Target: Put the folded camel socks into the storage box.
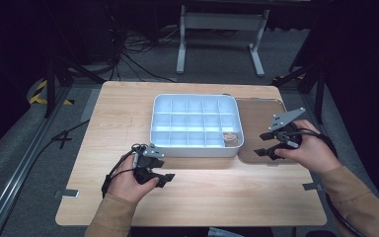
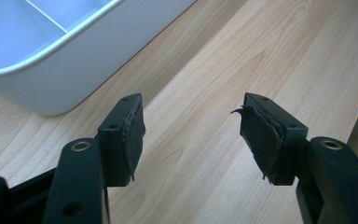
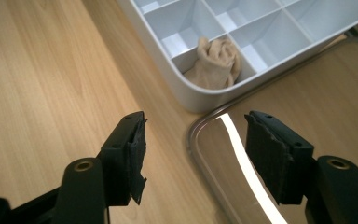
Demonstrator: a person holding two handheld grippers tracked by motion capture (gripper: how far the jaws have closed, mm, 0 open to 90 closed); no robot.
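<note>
A white compartment tray [image 1: 196,121] stands in the middle of the wooden table [image 1: 202,192]. A rolled beige cloth [image 1: 231,138] lies in its near right corner compartment, and the cloth [image 3: 214,63] also appears in the right gripper view. My right gripper [image 1: 260,143] hovers open beside that corner, over the near left edge of a flat brown tray [image 1: 261,118], with nothing between its jaws [image 3: 196,135]. My left gripper [image 1: 167,178] rests open and empty on the table just in front of the white tray's near left corner [image 2: 74,60]; the gripper [image 2: 191,121] points along bare wood.
The brown tray [image 3: 317,84] has a shiny raised rim and touches the white tray's right side. A metal stand [image 1: 222,37] and cables lie on the floor beyond the table. Bare wood runs along the table's front and left.
</note>
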